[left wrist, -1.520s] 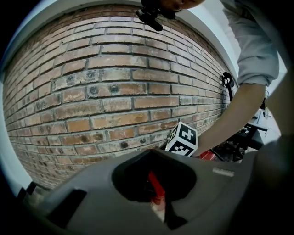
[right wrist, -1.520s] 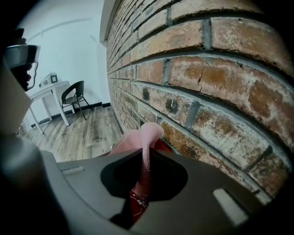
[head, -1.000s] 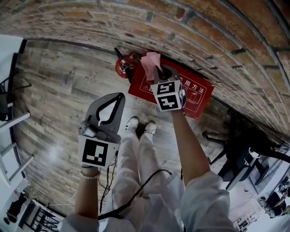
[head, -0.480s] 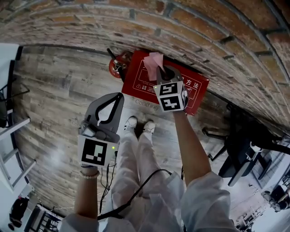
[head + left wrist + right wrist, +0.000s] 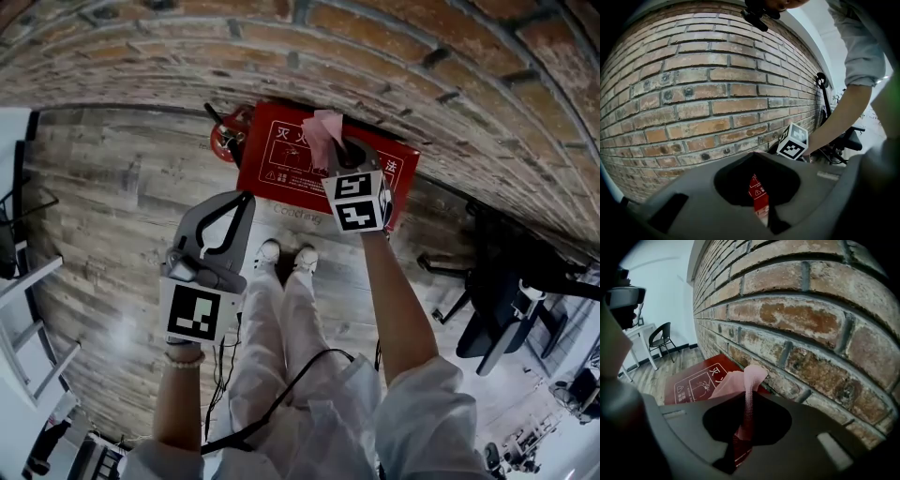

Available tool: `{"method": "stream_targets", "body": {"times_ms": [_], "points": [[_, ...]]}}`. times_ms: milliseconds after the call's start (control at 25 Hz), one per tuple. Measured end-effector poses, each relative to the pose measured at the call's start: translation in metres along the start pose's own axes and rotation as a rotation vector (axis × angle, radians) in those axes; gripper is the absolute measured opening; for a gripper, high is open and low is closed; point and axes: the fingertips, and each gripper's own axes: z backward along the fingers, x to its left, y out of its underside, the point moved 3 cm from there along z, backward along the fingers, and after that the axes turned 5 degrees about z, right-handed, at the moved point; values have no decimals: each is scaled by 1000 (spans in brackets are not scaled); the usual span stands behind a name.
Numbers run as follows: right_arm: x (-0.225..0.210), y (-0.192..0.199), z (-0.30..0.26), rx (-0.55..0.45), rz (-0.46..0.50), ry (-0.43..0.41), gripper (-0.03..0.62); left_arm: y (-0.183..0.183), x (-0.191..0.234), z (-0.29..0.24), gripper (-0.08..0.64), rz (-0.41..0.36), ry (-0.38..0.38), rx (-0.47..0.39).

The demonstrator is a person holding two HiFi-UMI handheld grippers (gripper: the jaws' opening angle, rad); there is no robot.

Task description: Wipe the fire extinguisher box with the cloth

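The red fire extinguisher box (image 5: pixel 281 159) lies flat on the wooden floor against the brick wall, with white print on its lid. A pink cloth (image 5: pixel 322 127) sticks up from my right gripper (image 5: pixel 336 148), which is shut on it over the far middle of the lid. In the right gripper view the cloth (image 5: pixel 746 380) hangs between the jaws of the right gripper (image 5: pixel 749 397) above the box (image 5: pixel 693 380). My left gripper (image 5: pixel 246 199) is shut and empty, held low at the box's near left corner. Through its jaw opening, the left gripper view shows a strip of the box (image 5: pixel 758 197).
A red fire extinguisher (image 5: pixel 227 141) lies at the box's left end. The brick wall (image 5: pixel 394 56) runs right behind the box. The person's shoes (image 5: pixel 286 255) stand just before it. Black chairs (image 5: pixel 506 291) stand to the right, and a cable (image 5: pixel 281 394) hangs by the legs.
The right gripper with the cloth has shifted a little to the right along the box's far edge. The left gripper has kept its place.
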Motion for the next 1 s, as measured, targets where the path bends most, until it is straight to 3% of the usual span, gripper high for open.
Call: {"method": "stream_targets", "body": {"times_ms": [1000], "points": [[-68, 73, 51, 68, -114, 154, 29, -12, -39, -36, -2, -42, 103, 5]]}}
